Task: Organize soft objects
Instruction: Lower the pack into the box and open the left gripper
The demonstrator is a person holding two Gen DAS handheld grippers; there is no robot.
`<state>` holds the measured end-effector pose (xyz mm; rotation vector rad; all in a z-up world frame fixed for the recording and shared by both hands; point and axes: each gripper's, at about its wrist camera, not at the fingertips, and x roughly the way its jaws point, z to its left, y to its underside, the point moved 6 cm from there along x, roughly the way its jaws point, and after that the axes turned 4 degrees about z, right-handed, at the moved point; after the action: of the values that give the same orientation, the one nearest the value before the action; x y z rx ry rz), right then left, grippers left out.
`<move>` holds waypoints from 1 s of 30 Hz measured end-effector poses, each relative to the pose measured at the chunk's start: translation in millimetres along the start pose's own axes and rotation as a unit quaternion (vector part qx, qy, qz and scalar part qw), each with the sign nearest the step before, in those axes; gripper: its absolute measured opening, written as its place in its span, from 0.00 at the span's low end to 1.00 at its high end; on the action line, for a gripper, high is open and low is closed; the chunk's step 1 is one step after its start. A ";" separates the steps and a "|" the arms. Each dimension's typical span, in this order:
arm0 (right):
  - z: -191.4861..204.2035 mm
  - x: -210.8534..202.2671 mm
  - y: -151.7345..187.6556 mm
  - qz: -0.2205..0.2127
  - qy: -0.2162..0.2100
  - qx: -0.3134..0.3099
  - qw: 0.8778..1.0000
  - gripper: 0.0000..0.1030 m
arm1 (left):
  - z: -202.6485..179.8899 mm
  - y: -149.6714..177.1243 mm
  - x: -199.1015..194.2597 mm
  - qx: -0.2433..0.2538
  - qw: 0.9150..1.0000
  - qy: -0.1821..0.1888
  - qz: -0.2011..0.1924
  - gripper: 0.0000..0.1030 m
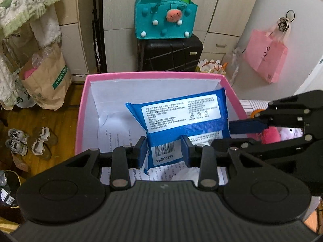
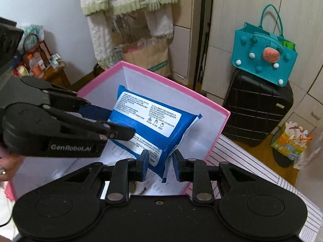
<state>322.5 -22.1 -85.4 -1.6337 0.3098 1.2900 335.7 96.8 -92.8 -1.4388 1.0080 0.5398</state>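
A blue soft pack of wipes (image 1: 181, 119) with a white label hangs inside the pink box (image 1: 141, 74), which has white walls and printed paper on its floor. My left gripper (image 1: 164, 151) is shut on the pack's near edge by the barcode. My right gripper (image 2: 160, 164) is shut on the pack's (image 2: 153, 121) other end; it also shows in the left wrist view (image 1: 250, 125), coming in from the right. The left gripper shows in the right wrist view (image 2: 121, 125) at the left.
A teal felt bag (image 1: 165, 18) sits on a black suitcase (image 1: 169, 54) behind the box. A pink paper bag (image 1: 266, 58) hangs on the right wall. A brown paper bag (image 1: 46, 80) and shoes (image 1: 30, 141) are on the floor at left. Pink plush toys (image 1: 278, 133) lie at right.
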 end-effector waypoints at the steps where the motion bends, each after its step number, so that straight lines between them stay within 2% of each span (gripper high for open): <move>1: 0.4 2.2 -0.2 0.002 0.005 -0.002 1.000 0.31 | -0.6 0.4 1.9 -0.001 1.000 -0.003 -0.001 0.32; 6: 2.0 9.3 -1.4 0.007 0.024 -0.017 1.000 0.31 | 0.9 2.3 8.4 -0.008 1.000 -0.001 0.003 0.34; 10: -4.3 12.7 -4.0 0.005 0.037 -0.016 0.999 0.29 | 2.5 2.3 7.4 -0.007 1.000 -0.003 0.000 0.42; 13: -5.6 7.5 -2.1 -0.005 0.034 -0.015 0.999 0.32 | -1.5 5.3 -3.5 0.016 1.000 -0.012 -0.007 0.52; 24: 2.4 -49.4 22.9 -0.047 -0.002 -0.015 0.999 0.33 | -23.3 20.8 -69.4 0.060 0.997 -0.027 -0.028 0.57; 30: 13.5 -91.6 42.1 -0.070 -0.025 -0.021 0.997 0.33 | -45.1 41.1 -106.9 0.076 0.996 -0.019 -0.031 0.60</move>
<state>248.4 -63.9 -29.6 -1.6261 0.1361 1.2367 236.5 86.1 -20.8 -1.3150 0.9512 0.4337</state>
